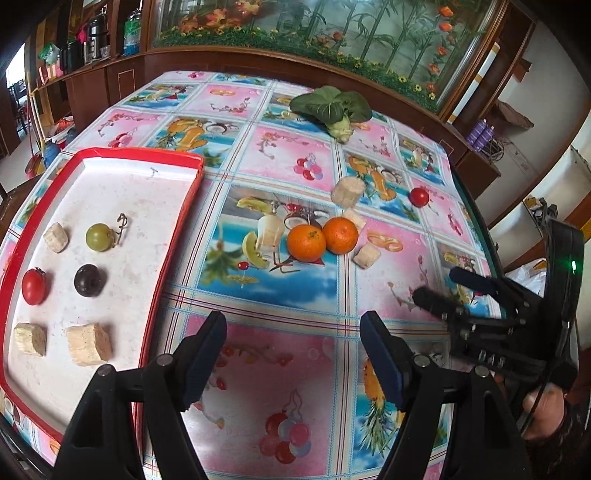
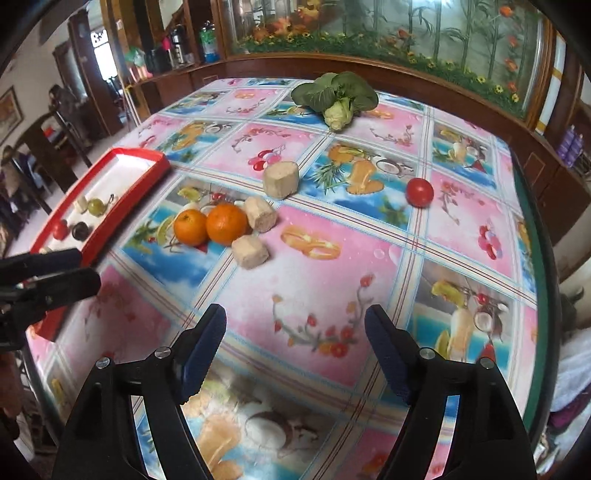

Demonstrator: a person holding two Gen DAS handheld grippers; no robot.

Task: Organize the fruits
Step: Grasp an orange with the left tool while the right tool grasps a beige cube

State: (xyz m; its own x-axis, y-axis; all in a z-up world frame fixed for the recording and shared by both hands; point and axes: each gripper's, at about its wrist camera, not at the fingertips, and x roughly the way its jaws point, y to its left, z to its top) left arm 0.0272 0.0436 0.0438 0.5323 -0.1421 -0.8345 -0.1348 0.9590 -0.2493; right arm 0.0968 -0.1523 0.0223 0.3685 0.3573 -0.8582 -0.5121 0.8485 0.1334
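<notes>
Looks like a home, in a dining room. A big table covered with a shiny plastic cloth full of fruit pictures. Behind it a dark wood cabinet with a glass panel painted with bamboo and orange flowers. On a side shelf, a metal flask, a plastic cup and a water bottle. Wooden chairs off to one side, and a bright doorway leading to another room.

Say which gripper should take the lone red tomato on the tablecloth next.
Right. The red tomato lies on the right side of the table, and the open, empty right gripper faces it more directly than the left gripper.
</notes>
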